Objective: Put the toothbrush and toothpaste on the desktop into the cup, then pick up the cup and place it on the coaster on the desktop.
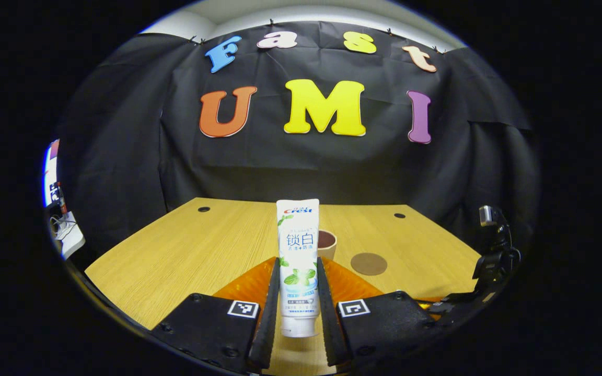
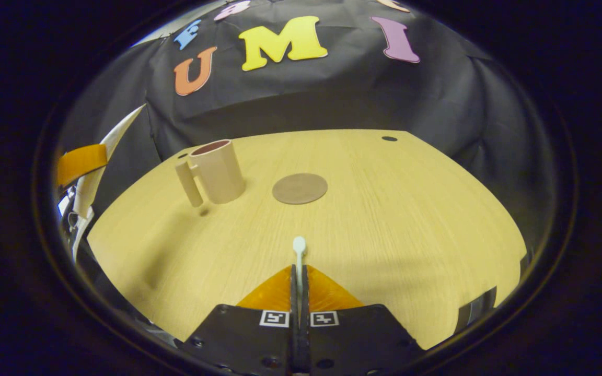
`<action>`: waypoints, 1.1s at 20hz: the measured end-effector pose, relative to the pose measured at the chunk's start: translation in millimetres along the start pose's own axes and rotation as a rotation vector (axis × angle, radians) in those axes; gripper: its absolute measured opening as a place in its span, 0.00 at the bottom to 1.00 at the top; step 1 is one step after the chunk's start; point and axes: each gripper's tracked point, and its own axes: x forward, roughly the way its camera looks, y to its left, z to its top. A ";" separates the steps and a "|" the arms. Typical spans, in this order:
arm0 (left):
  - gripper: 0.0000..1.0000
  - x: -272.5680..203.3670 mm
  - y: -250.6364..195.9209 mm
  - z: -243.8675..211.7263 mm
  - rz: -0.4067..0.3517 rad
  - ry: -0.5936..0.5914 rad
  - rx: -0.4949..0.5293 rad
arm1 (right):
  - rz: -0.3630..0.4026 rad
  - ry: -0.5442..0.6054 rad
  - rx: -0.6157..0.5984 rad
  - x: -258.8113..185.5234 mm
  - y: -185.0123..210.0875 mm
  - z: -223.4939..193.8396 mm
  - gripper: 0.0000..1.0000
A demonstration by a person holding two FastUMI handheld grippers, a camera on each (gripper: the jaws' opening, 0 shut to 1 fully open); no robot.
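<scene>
Left gripper [image 1: 298, 300] pinches the soft, squeezable toothpaste [image 1: 297, 261] upright near its cap; right gripper [image 2: 299, 282] clamps the light, stiff toothbrush [image 2: 299, 256], cup [image 2: 217, 172] ahead-left.

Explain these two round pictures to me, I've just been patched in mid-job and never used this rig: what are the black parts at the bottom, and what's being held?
There is no robot arm here: a person carries a two-finger gripper in each hand, and a fisheye camera rides on each, looking forward along its fingers. The black parts at the bottom are each gripper's own fingers.

In the left gripper view, the left gripper is closed on an upright toothpaste tube, cap down.

In the right gripper view, the right gripper clamps a toothbrush, its head pointing forward.

On the wooden desktop stand an empty-looking cup with a handle and, beside it, a round brown coaster. Nothing is in the cup yet, as far as can be seen.
</scene>
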 end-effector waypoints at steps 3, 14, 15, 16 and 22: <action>0.41 26.2 -13.6 39.4 -0.035 -0.110 -0.011 | 0.027 -0.078 0.011 -22.8 -5.1 21.1 0.00; 0.41 118.8 -27.1 37.6 -0.069 -0.203 -0.070 | 0.068 -0.207 0.038 -78.4 -34.6 46.0 0.00; 0.41 121.5 -27.4 37.2 -0.073 -0.204 -0.074 | 0.070 -0.204 0.045 -76.3 -36.6 46.1 0.00; 0.42 121.4 -27.3 37.6 -0.073 -0.204 -0.072 | 0.072 -0.200 0.050 -74.4 -37.8 45.6 0.00; 0.40 123.0 -21.7 38.2 -0.068 -0.215 -0.052 | 0.084 -0.185 0.061 -67.9 -36.3 42.9 0.00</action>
